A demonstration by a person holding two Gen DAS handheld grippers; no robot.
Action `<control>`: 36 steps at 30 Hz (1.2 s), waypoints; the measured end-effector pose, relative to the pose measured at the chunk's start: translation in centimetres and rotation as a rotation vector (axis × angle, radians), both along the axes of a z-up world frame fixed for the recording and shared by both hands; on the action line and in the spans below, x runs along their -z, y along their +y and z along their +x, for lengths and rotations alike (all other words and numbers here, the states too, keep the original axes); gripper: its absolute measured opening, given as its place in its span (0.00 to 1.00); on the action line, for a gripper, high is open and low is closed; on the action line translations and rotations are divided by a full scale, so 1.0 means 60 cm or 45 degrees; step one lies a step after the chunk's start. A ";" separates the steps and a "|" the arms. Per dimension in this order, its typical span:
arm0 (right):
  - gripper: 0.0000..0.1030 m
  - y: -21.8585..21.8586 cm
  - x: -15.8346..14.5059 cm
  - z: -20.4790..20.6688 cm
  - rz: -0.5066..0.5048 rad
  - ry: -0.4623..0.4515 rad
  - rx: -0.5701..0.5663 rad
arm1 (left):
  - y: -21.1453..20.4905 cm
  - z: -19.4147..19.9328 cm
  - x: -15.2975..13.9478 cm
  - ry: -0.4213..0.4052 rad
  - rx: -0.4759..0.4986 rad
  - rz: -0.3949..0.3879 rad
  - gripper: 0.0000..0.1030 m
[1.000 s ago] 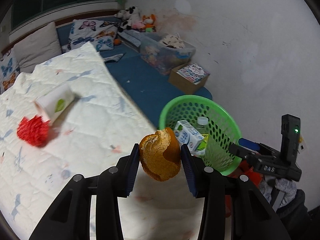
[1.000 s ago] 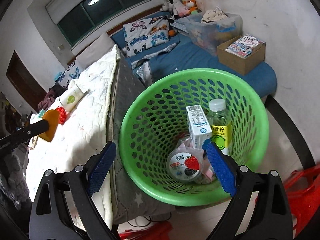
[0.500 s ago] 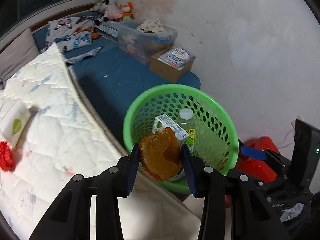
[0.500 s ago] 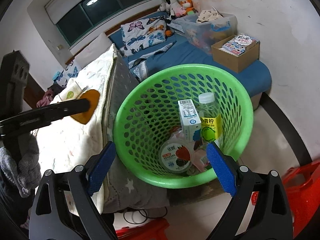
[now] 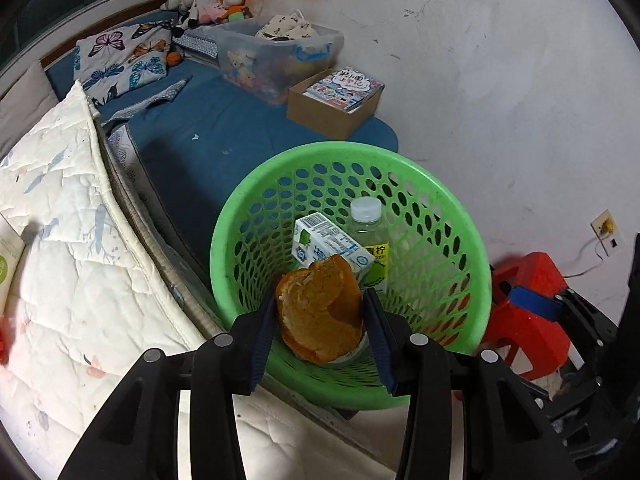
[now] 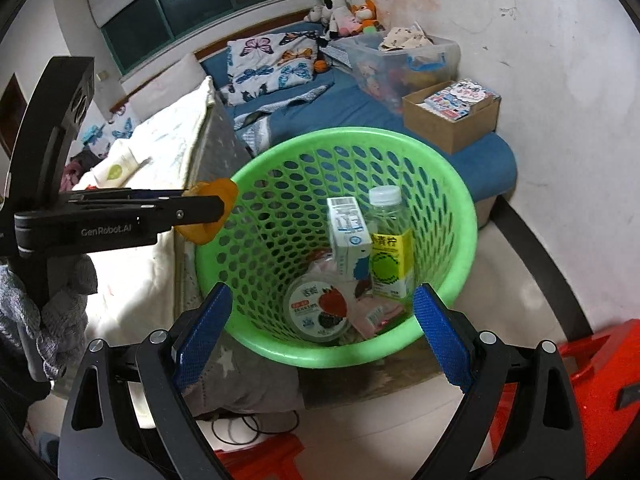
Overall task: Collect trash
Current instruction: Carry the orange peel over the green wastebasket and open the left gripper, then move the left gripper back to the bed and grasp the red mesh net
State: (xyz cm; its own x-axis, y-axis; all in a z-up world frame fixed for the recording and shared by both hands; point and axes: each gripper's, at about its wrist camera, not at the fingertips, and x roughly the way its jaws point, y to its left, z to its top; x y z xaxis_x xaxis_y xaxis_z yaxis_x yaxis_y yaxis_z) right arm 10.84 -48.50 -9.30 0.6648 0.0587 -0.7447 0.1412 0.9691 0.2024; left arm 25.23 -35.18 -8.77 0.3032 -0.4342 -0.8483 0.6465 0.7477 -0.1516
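Note:
An orange peel (image 5: 316,312) sits between the blue pads of my left gripper (image 5: 320,300), whose jaws are opening while the pads still touch it. It hangs over the near-left rim of the green mesh basket (image 5: 472,264). In the basket lie a milk carton (image 5: 320,240), a clear bottle (image 5: 370,224) and a yogurt cup (image 6: 318,308). In the right wrist view the left gripper (image 6: 216,210) reaches in from the left with the peel (image 6: 218,192) at the basket (image 6: 468,208) rim. My right gripper (image 6: 322,294) stands wide open before the basket, holding nothing.
A white quilt (image 5: 60,240) covers the bed on the left, with a white tube (image 6: 116,168) on it. Behind the basket is a blue mattress (image 5: 208,132) with a cardboard box (image 5: 332,108) and a clear bin (image 5: 280,56). A red stool (image 5: 532,308) stands at the right.
My left gripper has carried the peel from above the quilt rightwards and down to over the basket's rim. The right gripper has stayed almost still, open.

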 end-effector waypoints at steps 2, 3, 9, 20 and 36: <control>0.89 0.001 0.001 -0.001 -0.010 0.009 0.008 | -0.001 0.002 0.001 -0.002 -0.005 0.001 0.52; 0.89 0.001 0.000 -0.001 -0.015 0.011 0.009 | -0.001 0.002 -0.001 -0.015 -0.008 0.000 0.53; 0.89 0.005 -0.001 0.001 -0.020 0.012 0.013 | 0.010 -0.006 -0.013 -0.060 0.007 -0.019 0.63; 0.89 0.048 -0.028 0.006 -0.048 -0.018 -0.054 | 0.092 -0.043 -0.065 -0.189 -0.054 -0.059 0.70; 0.89 0.157 -0.056 0.044 -0.070 -0.059 -0.212 | 0.260 -0.063 -0.086 -0.239 -0.275 -0.088 0.74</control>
